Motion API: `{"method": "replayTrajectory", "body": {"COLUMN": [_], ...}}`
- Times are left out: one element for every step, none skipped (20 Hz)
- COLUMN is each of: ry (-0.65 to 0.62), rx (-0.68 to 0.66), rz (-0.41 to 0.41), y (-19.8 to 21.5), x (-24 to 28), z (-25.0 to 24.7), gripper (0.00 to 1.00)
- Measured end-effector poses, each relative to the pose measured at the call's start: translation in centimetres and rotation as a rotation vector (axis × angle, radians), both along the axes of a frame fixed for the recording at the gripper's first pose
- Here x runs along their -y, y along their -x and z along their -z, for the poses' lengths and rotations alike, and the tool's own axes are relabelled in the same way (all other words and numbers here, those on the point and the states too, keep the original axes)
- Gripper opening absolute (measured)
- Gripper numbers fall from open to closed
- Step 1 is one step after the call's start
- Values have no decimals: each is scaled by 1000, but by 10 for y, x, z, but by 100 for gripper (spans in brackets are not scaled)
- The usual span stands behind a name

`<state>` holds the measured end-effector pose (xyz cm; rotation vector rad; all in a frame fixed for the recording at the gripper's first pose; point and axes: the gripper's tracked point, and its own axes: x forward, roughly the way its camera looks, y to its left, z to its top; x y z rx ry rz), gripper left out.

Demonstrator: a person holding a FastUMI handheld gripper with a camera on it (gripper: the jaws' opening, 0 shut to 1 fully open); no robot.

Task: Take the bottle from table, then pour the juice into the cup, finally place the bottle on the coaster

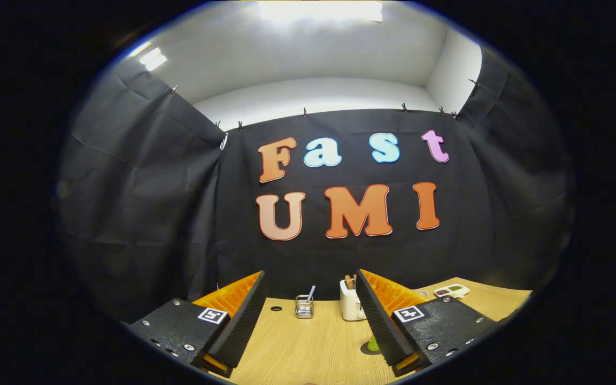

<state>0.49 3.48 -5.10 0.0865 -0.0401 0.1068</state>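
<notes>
Peeking out from behind the right finger, a small green thing (373,344) sits low on the tabletop (313,342). A dark round patch lies under it, perhaps a coaster or a shadow; which one cannot be told. So little of the green thing is visible that whether it is the bottle, the cup or something else cannot be told either. What shows is a bright yellow-green sliver, rounded at its edge, pressed up against the inner face of the finger in this view.

One gripper (310,283) is seen, with two fingers spread wide apart and nothing between them but bare wood. It holds nothing. Each finger body carries one square black-and-white marker on top.

Beyond the fingertips, near the far edge of the tabletop, stand two holders. One is a small clear or wire-mesh cup (303,306) with a thin stick or straw leaning out of it. The other is a white container (349,307) just beside the right finger, with brownish utensils poking from its top. One small dark hole (276,308) is set in the wood left of the mesh cup. Further right, past the right finger, one pale flat device (452,291) with coloured patches lies on the tabletop. Black cloth hangs behind everything.
</notes>
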Motion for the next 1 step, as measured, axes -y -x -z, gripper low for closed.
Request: {"method": "replayTrajectory", "body": {"ry": [2], "rx": [-3], "rz": [6], "y": [-3], "x": [2], "z": [1], "gripper": [97]}}
